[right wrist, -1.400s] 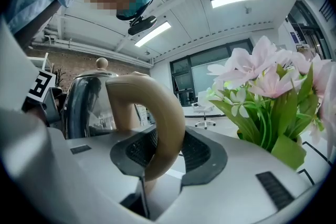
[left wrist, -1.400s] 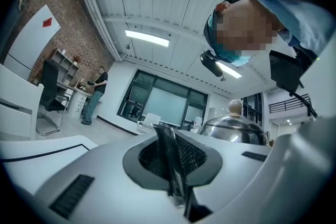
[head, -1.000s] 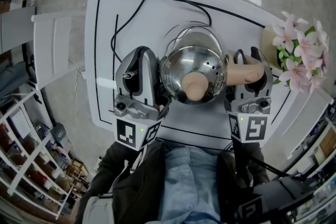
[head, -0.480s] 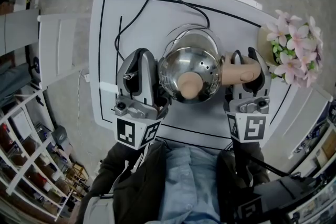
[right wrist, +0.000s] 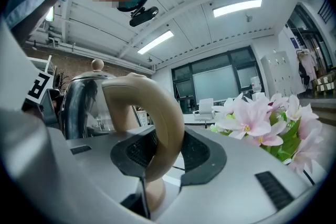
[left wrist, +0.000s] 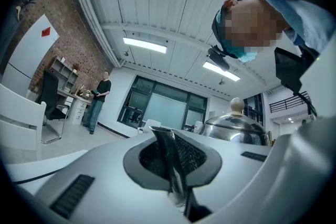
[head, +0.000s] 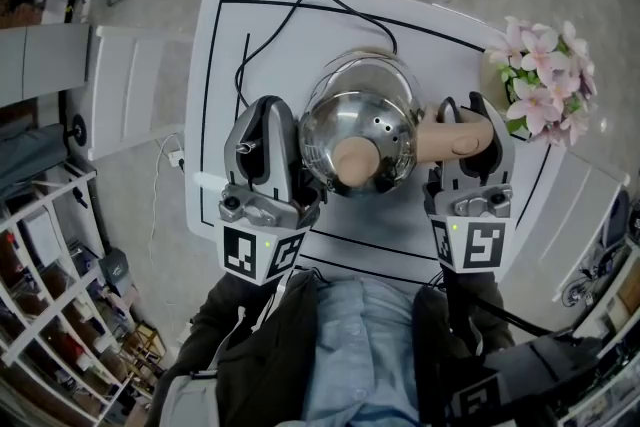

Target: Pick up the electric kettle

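Observation:
The electric kettle (head: 360, 130) is polished steel with a beige lid knob (head: 352, 158) and a beige handle (head: 455, 137). It hangs between my two grippers above the white table (head: 260, 35). My right gripper (head: 468, 115) is shut on the handle (right wrist: 157, 113), which arches up between its pads. My left gripper (head: 290, 130) is shut on a thin dark edge at the kettle's spout side (left wrist: 170, 160); the steel lid (left wrist: 236, 126) shows just to its right. A round base (head: 365, 65) with a black cord (head: 300, 0) lies under the kettle's far side.
A pot of pink flowers (head: 540, 85) stands at the table's right edge, close to my right gripper. A white chair (head: 120, 85) is left of the table and shelving (head: 60, 315) at lower left. A person (left wrist: 100, 99) stands far across the room.
Both grippers and the kettle have risen together, grips unchanged. In the head view the table, cord and flowers have slid rightward and look slightly smaller.

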`<state>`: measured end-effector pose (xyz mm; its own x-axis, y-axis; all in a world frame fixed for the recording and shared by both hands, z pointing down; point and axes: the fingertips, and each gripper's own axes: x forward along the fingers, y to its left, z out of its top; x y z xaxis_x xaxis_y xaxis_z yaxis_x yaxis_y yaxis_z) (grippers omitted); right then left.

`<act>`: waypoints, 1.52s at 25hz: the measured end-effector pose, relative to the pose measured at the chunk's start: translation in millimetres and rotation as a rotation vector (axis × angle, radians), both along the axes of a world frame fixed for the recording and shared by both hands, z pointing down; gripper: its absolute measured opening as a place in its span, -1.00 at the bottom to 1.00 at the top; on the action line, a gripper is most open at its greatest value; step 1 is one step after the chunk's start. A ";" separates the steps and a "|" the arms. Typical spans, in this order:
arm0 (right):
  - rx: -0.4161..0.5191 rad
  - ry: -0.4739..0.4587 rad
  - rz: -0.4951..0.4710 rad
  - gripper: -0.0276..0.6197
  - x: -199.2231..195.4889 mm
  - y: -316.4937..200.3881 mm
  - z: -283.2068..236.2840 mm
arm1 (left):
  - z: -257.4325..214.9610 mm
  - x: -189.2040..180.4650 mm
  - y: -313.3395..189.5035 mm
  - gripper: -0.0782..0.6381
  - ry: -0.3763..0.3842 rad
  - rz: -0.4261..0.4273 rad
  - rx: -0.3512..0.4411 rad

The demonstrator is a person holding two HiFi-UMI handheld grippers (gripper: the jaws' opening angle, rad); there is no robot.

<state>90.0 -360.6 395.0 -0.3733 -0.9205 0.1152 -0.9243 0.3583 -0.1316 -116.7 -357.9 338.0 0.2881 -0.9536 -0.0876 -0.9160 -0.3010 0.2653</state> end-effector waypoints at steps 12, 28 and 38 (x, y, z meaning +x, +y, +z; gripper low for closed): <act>0.102 0.002 0.023 -0.53 27.6 33.3 -54.0 | -44.0 26.4 40.6 -0.73 0.016 0.006 0.077; 0.184 0.033 0.041 -0.53 18.4 97.3 -118.2 | -101.4 15.3 106.5 -0.73 0.049 0.013 0.165; 0.213 0.044 0.064 -0.53 21.2 121.1 -134.8 | -117.5 17.4 129.6 -0.73 0.053 0.024 0.203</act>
